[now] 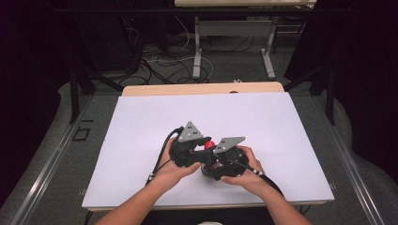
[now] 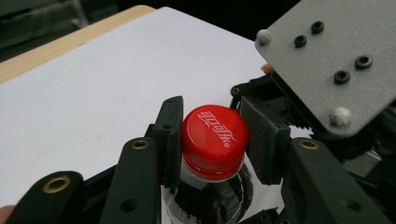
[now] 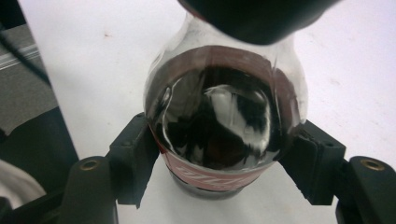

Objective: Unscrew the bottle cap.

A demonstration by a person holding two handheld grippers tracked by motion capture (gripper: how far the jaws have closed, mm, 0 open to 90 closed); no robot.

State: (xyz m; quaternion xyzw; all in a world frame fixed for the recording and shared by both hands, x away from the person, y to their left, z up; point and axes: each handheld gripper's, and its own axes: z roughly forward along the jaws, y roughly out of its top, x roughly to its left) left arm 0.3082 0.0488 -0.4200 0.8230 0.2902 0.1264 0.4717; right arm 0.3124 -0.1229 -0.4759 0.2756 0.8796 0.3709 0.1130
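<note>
both tongs pinching upright bottle [image 3: 224, 126]: left tongs [image 2: 214, 140] on cap [image 2: 215, 140], right tongs [image 3: 224, 163] on body, cap up.

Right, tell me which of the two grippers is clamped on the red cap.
The left gripper: its pads squeeze the red cap of the bottle. The right gripper grips the dark body lower down.

white coca-cola script, seen inverted, on the red cap [image 2: 214, 141]

Open white table top [image 1: 141, 122] all around
</note>
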